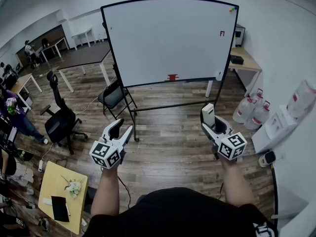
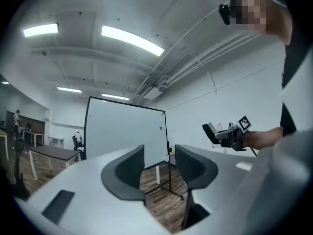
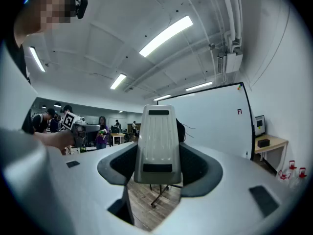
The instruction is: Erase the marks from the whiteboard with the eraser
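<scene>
Two grippers hover over the wooden floor [image 1: 168,152], well apart from the whiteboard [image 1: 168,38] standing ahead. Clamped upright between the jaws of the right gripper [image 1: 211,125] is a white eraser [image 3: 157,143]. The left gripper [image 2: 159,166] has its jaws moderately apart, with nothing between them. One small red mark [image 1: 222,33] shows near the board's upper right corner.

I am working in an open-plan office. At twelve o'clock a wheeled whiteboard [image 1: 168,38] stands on the wood-plank floor [image 1: 168,142]. A black swivel chair [image 1: 59,122] sits at nine o'clock, with white desks [image 1: 83,33] at ten and people [image 1: 14,111] around them. Water jugs [image 1: 252,110] line the wall at three. Overhead run strip lights [image 2: 132,39] and exposed pipes [image 2: 195,58].
</scene>
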A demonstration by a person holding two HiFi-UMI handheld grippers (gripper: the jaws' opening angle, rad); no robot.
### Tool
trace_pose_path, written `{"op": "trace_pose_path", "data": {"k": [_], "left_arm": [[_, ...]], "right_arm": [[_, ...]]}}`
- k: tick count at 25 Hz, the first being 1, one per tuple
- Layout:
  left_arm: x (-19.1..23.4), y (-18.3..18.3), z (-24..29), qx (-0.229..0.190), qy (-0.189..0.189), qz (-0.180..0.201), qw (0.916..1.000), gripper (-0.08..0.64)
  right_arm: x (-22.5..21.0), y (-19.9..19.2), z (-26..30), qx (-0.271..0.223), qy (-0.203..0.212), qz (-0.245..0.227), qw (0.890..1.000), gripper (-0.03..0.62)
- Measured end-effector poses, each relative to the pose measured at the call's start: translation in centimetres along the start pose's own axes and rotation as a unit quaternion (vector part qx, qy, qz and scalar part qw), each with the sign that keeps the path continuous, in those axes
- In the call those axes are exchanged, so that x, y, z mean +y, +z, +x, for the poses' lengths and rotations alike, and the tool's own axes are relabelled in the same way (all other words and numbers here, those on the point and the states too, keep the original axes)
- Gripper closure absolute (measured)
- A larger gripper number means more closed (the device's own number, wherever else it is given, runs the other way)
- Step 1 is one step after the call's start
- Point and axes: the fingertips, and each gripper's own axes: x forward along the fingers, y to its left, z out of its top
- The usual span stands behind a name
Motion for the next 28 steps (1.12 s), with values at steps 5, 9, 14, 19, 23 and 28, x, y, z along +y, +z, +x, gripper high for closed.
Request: {"op": "trace_pose_path", "data": {"k": [5,9,14,19,23,28], "left_arm": [[-0.5,0.1,0.3,0.005,-0.001,-0.001,1.0,0.356],[-0.4,0.2,0.8,0.006,0.0,-0.003,1.0,0.356],[0.2,-0.2,1.2,0.005,-0.002,-0.006,1.0,0.356],[2.0,-0.9,2.4,0.001,0.003,-0.022,0.9998,0.356],[3.8,-1.1,3.9,-0.002,0.001,-0.024,0.9997,0.356],[6.6,-1.5,6.6,0.001,-0.003,-0.025,0.9997,0.356]], "right_arm": [[-0.9,0.2,-0.4,0.001,-0.006,0.005,1.0,0.342],[-1.2,0.8,-0.4,-0.003,-0.005,-0.001,1.0,0.342],[-1.2,0.1,0.2,0.004,-0.004,0.0,1.0,0.342],[-2.0,0.3,1.7,0.009,-0.002,-0.006,1.0,0.342],[-2.7,0.4,3.6,0.009,-0.002,-0.006,1.0,0.342],[-4.4,0.7,7.0,0.008,-0.006,-0.003,1.0,0.342]]}}
